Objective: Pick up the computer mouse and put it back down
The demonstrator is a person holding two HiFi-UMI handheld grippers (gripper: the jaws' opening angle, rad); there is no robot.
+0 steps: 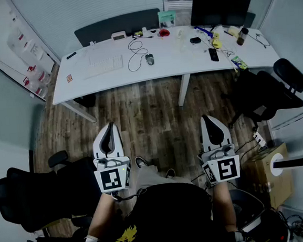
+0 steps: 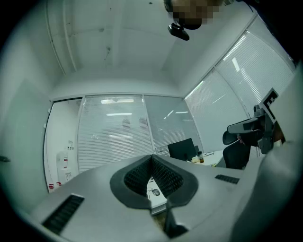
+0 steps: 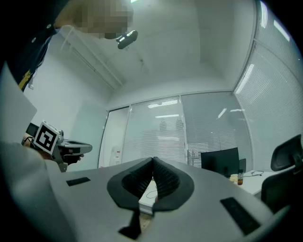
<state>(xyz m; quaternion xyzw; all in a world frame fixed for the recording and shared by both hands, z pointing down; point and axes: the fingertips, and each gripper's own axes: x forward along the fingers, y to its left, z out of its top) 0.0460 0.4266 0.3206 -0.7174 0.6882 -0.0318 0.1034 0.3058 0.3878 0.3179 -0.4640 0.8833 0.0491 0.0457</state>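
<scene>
A grey computer mouse (image 1: 150, 59) lies on the white desk (image 1: 137, 74) across the room, its dark cable looping behind it. The mouse (image 2: 155, 192) also shows small between the jaws in the left gripper view. My left gripper (image 1: 108, 128) and right gripper (image 1: 208, 119) are held over the wooden floor, well short of the desk, both shut with nothing between the jaws. In the gripper views each one's tips meet: left gripper (image 2: 152, 156), right gripper (image 3: 153, 159).
A white keyboard (image 1: 103, 65) lies left of the mouse. A black monitor (image 1: 219, 7), a phone (image 1: 213, 54), a bottle (image 1: 242, 36) and small clutter fill the desk's right side. Black office chairs stand at the right (image 1: 268, 94) and lower left (image 1: 37, 199). A cardboard box (image 1: 269, 173) sits at the right.
</scene>
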